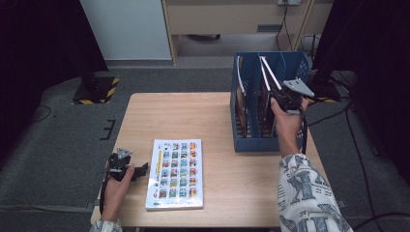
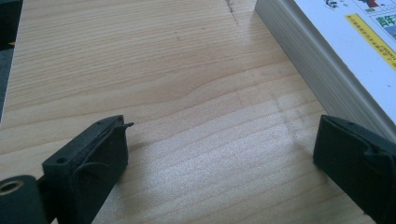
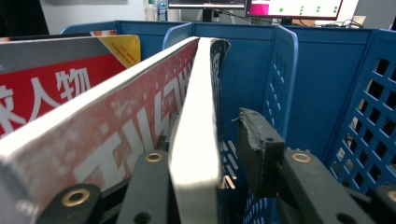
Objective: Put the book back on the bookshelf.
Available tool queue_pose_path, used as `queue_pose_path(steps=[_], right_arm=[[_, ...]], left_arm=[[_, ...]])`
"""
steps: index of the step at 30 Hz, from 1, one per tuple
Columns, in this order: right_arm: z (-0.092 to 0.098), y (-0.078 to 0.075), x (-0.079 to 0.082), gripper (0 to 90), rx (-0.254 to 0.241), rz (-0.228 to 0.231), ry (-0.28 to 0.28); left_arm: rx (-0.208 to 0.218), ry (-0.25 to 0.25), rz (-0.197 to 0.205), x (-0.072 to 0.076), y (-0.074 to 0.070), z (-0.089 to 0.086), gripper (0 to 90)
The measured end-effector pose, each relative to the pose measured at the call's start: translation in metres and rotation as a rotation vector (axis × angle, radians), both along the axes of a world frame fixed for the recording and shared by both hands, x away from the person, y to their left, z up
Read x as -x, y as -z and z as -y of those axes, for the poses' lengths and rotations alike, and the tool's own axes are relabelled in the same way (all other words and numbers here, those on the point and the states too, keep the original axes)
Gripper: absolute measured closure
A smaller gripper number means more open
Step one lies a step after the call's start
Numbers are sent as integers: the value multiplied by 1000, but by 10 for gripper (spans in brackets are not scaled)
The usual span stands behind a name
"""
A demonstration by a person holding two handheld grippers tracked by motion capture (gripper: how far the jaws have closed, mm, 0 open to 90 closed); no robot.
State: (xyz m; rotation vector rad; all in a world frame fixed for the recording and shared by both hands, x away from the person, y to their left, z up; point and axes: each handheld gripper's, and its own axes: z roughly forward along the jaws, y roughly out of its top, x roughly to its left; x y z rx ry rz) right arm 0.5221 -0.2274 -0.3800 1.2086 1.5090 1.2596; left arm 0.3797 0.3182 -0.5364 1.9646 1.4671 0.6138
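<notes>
Reaching into the blue file rack (image 1: 251,140), our right gripper (image 1: 276,93) has its jaws parted around a thin book (image 3: 198,140), one pad clear. Left gripper (image 1: 140,170), jaws apart, rests well left of the rack beside a flat book (image 1: 176,173).

Light wood table (image 1: 212,116), white picture-grid book (image 1: 175,174) lying flat near its front-left — grey carpet floor (image 1: 58,145), yellow-black striped base (image 1: 96,90), pale cabinet (image 1: 232,19) behind.
</notes>
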Motion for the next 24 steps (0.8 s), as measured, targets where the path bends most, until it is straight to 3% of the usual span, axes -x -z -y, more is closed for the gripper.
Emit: queue_pose_path(steps=[17,24], right_arm=[[5,9,19,482,47,-48,-12],[5,13,24,382,28,-79,-45]], left_arm=[[2,-2,1,0,0,0,25],[0,-1,0,0,0,0,25]])
